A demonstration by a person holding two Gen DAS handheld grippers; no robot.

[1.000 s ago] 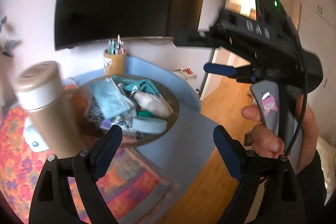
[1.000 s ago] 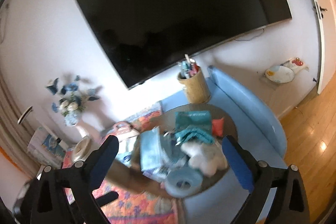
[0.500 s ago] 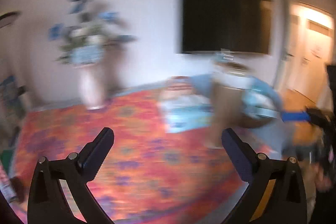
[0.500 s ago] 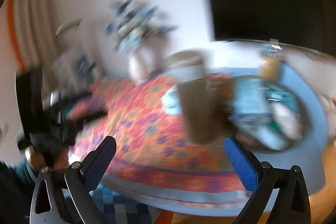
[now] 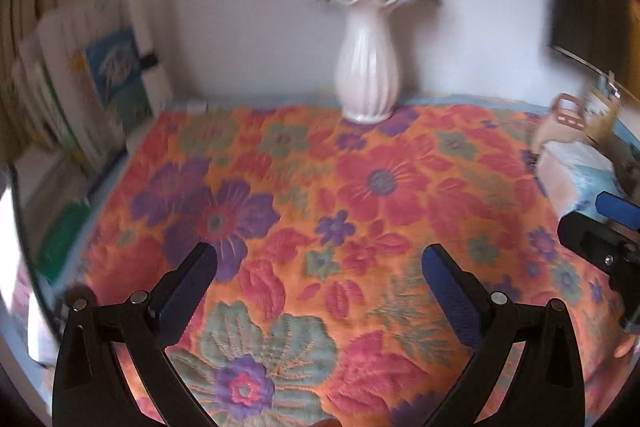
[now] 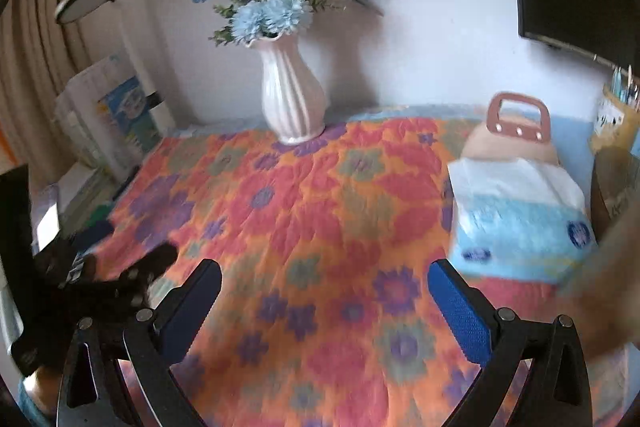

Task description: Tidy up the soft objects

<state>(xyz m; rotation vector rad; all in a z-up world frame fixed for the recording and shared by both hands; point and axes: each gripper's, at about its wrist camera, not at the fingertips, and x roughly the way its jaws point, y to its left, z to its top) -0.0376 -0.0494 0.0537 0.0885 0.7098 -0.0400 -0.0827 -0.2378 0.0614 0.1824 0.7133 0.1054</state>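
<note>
Both hand-held grippers are spread wide with nothing between the jaws: the left hand-held gripper (image 5: 319,269) and right hand-held gripper (image 6: 325,287) have just been opening, probably to be ready for a grab. They hover side by side over the floral cloth (image 6: 320,227) on the surface. The nearest soft thing is a blue-and-white tissue pack (image 6: 520,223) at the right, in front of a tan handbag (image 6: 514,139). A white vase (image 6: 291,99) stands at the back, out of the way.
</note>
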